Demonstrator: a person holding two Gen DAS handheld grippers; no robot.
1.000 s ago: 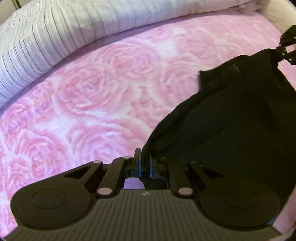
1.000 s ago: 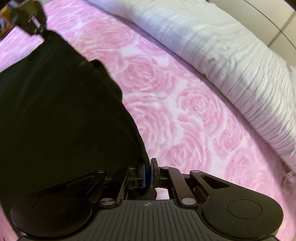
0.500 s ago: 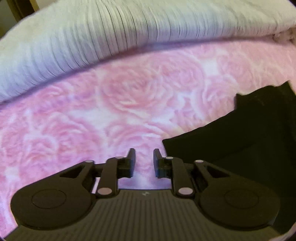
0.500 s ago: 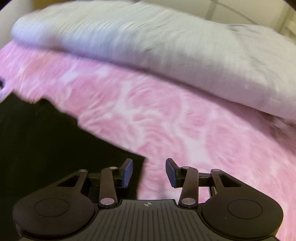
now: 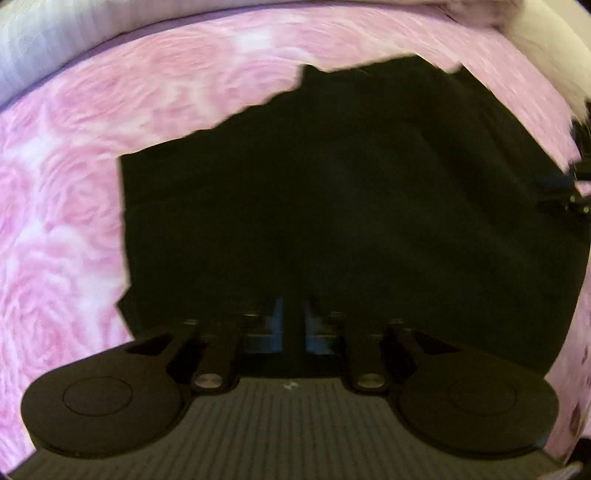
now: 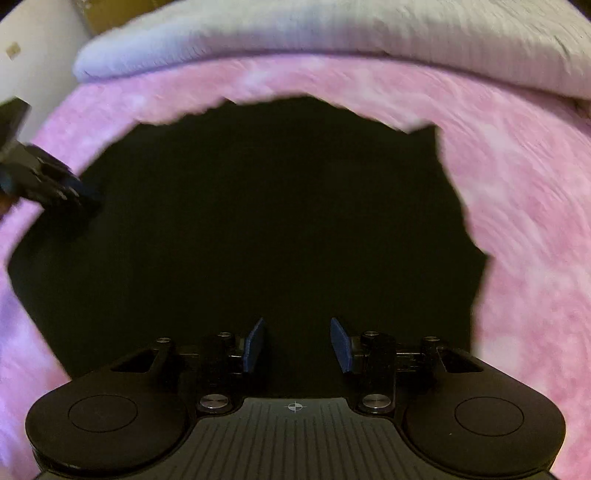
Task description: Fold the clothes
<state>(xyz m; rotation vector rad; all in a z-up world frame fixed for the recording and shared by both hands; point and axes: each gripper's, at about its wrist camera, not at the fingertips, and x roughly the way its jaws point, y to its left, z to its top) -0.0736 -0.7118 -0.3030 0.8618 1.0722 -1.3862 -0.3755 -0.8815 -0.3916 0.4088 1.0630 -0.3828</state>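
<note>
A black garment [image 5: 332,203] lies flat on the pink rose-print bed sheet [image 5: 74,184], its outline jagged along the far edge. My left gripper [image 5: 293,314] hangs over the garment's near part, pointing steeply down. Its jaws stand shut with only a thin dark slit between the blue pads, and it is too dark to tell if cloth is pinched. In the right wrist view the same garment [image 6: 277,221] fills the middle. My right gripper [image 6: 297,332] hovers above it, open, with nothing pressed between its pads. The left gripper [image 6: 48,181] also shows blurred at that view's left edge.
A white ribbed quilt [image 6: 332,33] is bunched along the far side of the bed, seen also as the quilt [image 5: 37,48] in the left wrist view. Pink sheet [image 6: 535,221] surrounds the garment on every side.
Both grippers let go of the garment's corners, and it now lies flat on the bed. Both have swung over it. The left jaws opened and then closed again; the right stay open.
</note>
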